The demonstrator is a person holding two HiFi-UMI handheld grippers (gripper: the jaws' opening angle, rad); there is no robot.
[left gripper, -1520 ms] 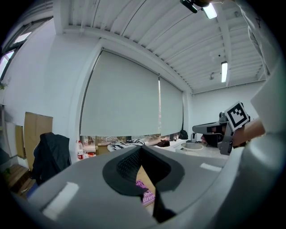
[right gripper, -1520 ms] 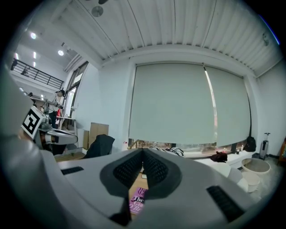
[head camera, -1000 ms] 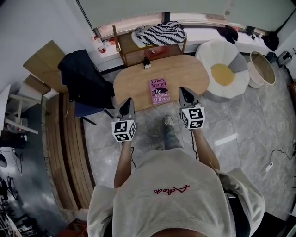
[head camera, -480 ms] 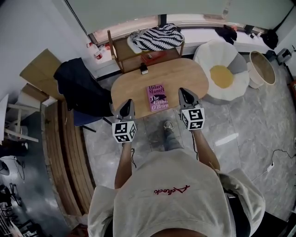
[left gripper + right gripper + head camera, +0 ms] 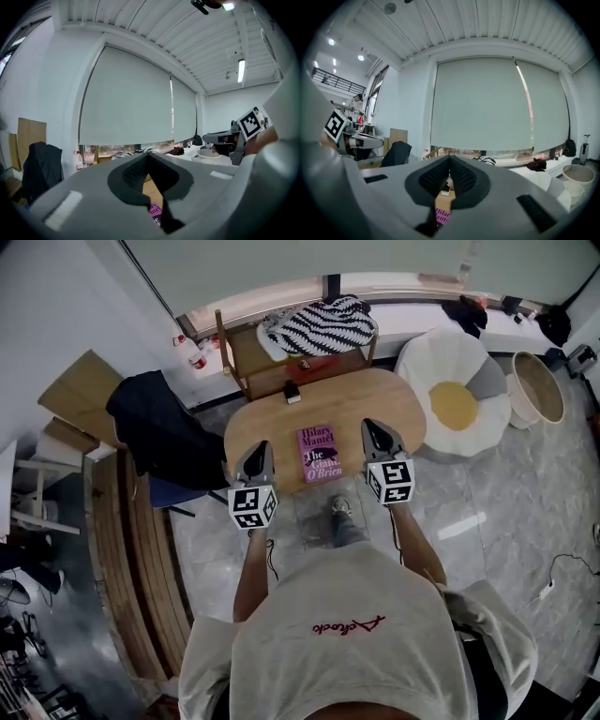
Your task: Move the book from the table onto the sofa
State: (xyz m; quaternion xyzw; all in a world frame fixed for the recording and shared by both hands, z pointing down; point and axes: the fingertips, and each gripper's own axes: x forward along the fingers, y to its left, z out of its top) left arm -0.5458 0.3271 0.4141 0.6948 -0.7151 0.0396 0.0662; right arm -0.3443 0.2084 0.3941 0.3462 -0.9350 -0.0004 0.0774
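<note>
Approach, both hands forward.

Left tool [image 5: 256,454] and right tool [image 5: 377,435]: jaws pressed together, nothing between the pads. Both gripper views confirm this, with ribbed pads meeting at the tip and only a sliver of desk and pink cover showing below.

Change over the last second: the desk [image 5: 384,395] has drawn in toward me. The book [image 5: 320,453], which lay ahead of both tool tips, now sits between them in the head view, near the desk's front edge. My tools held their pose and spacing throughout, so I have only walked up.

Book: flat, pink cover up, title toward me, untouched. A small dark object [image 5: 292,393] stands at the far edge of the desk, well apart from the book.

Reading: I am now within reach, but the pickup has not begun. Closed jaws cannot take the book, so at least one tool must open and come down to an edge of the cover.

Destination: I take the white round seat [image 5: 441,352] with the yellow centre, just beside the desk's right end, to be the sofa. It looks free.
</note>
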